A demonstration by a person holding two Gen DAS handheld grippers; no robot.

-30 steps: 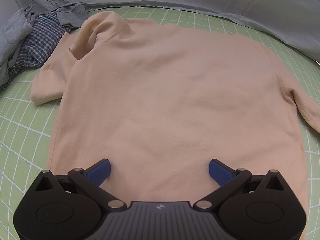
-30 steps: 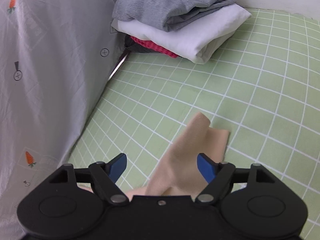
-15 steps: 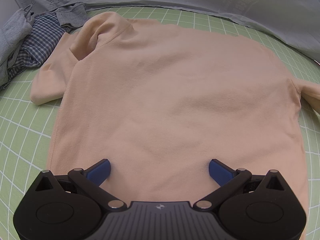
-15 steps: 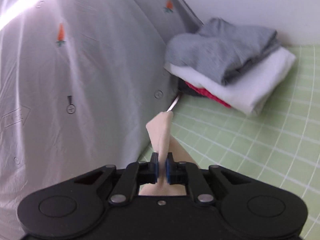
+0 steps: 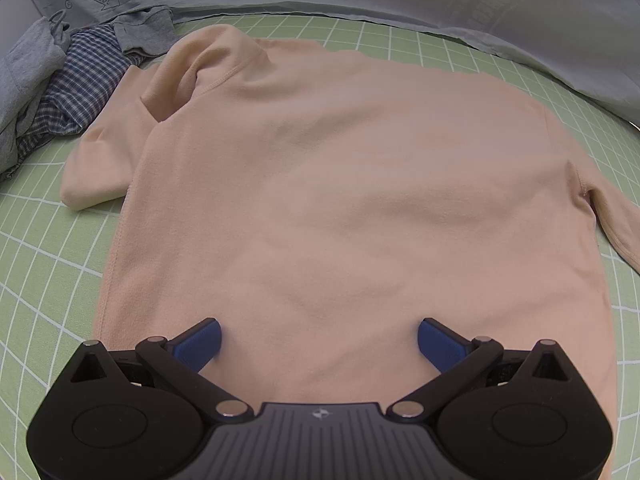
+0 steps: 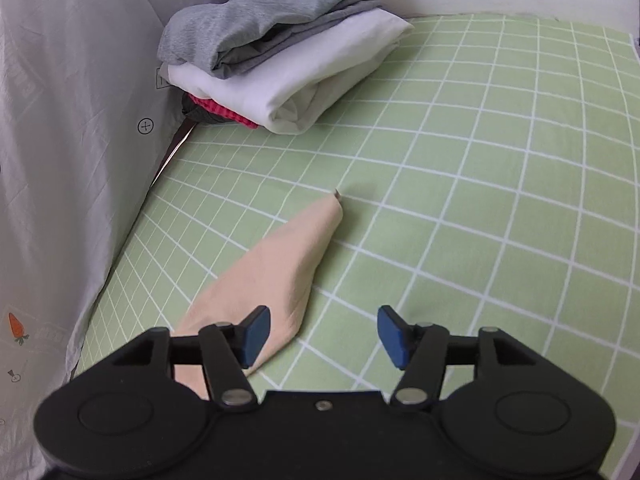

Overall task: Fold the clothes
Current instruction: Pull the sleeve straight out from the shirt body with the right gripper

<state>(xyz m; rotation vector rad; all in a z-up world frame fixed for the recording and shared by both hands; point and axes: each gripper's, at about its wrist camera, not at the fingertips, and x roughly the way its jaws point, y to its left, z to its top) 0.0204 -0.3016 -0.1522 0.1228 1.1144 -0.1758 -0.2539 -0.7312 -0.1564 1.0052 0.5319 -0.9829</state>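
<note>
Ahead of the right gripper [image 6: 322, 334] the green grid mat [image 6: 480, 200] lies bare up to a folded stack [image 6: 280, 52] at the far left, with a grey sheet [image 6: 60, 120] walling its left side; a loose heap [image 5: 60, 92] sits far left of the left gripper [image 5: 318, 344]. The peach shirt [image 5: 340, 200] lies flat and spread ahead of the left gripper, one sleeve [image 6: 280, 264] pointing forward beside the right gripper's left finger. Both grippers are spread wide, holding nothing; the left hovers over the shirt's near hem.
</note>
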